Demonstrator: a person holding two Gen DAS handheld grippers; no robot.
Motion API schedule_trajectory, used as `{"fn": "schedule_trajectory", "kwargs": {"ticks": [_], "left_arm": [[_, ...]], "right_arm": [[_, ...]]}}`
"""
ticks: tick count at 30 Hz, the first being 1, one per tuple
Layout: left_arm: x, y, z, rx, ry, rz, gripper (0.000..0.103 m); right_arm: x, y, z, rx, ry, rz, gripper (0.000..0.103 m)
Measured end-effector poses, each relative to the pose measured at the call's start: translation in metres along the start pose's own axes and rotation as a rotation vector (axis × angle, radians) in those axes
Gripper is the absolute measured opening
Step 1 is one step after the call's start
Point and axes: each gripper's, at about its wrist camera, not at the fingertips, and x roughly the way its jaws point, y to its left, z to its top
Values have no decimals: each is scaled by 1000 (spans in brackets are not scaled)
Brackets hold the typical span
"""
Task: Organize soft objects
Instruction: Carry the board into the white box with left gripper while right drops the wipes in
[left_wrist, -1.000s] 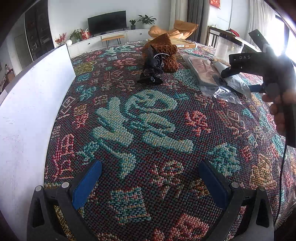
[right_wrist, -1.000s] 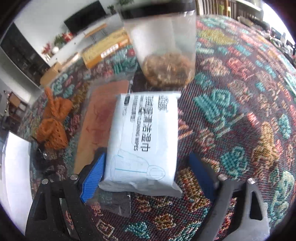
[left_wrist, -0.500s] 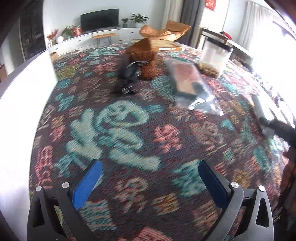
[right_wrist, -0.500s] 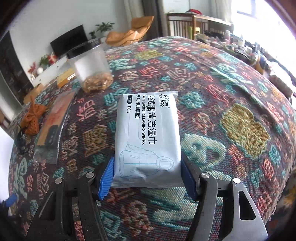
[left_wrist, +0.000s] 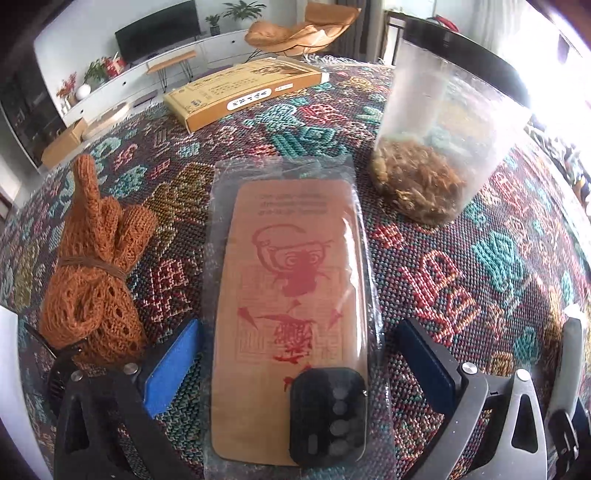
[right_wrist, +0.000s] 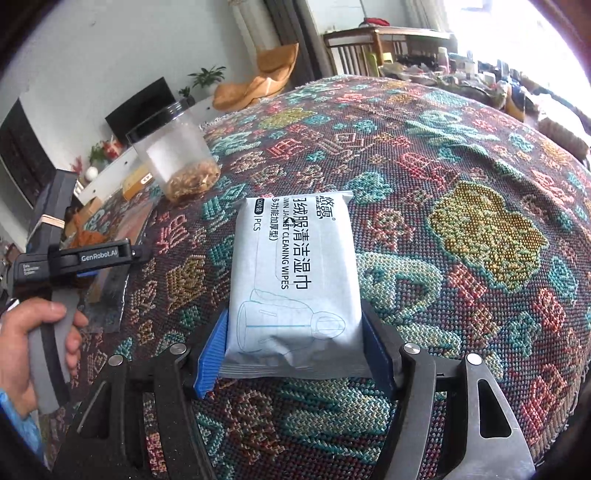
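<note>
1. Clearly, the right claw (right_wrist: 295, 350) was clamped on the near end of the wipes pack (right_wrist: 295, 280), both blue pads pressed to its sides, above the patterned cloth (right_wrist: 461, 206).
2. The left claw (left_wrist: 295, 365) stood wide open astride the bagged card (left_wrist: 288, 314), its pads apart from the bag.
3. A knit bundle (left_wrist: 96, 280) lay just left; a jar (left_wrist: 439, 136) stood far right.

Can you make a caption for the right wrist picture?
Right hand-held gripper squeezes a white wipes pack on the patterned cloth.
</note>
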Motion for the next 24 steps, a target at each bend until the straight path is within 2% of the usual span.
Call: {"fn": "schedule_trajectory", "kwargs": {"ticks": [3, 6, 7, 8, 9, 10, 12, 14, 16, 18, 19, 20, 24], "left_arm": [[-1, -2, -6, 9, -22, 10, 103], [-4, -5, -9, 50, 1, -15, 103], [-6, -5, -10, 56, -4, -22, 99], [-9, -2, -11, 56, -26, -21, 85], [-13, 1, -12, 51, -50, -21, 77], [-15, 3, -12, 41, -52, -22, 75], [-17, 7, -15, 20, -58, -43, 74], [-24, 8, -18, 6, -63, -83, 74], [-41, 10, -19, -17, -92, -136, 74], [-66, 14, -18, -38, -143, -176, 74], [-80, 17, -17, -55, -168, -204, 74], [-96, 22, -19, -76, -194, -234, 74], [-170, 54, -45, -136, -280, -335, 74]], "right_arm": [[16, 1, 22, -22, 16, 6, 68], [33, 0, 48, -41, 26, 8, 68], [43, 0, 62, -59, 28, 8, 68], [65, -1, 90, -84, 34, 21, 67], [80, -1, 102, -95, 58, 24, 67], [99, 1, 114, -112, 118, 30, 67], [116, 13, 134, -179, 129, 16, 67], [126, 13, 152, -150, 152, 79, 66], [114, 9, 168, -82, 110, 175, 66], [89, 9, 181, -49, 42, 203, 66], [89, 9, 181, -49, 42, 203, 66], [60, 14, 190, -45, 0, 218, 66], [-10, 64, 177, -170, -33, 287, 66]]}}
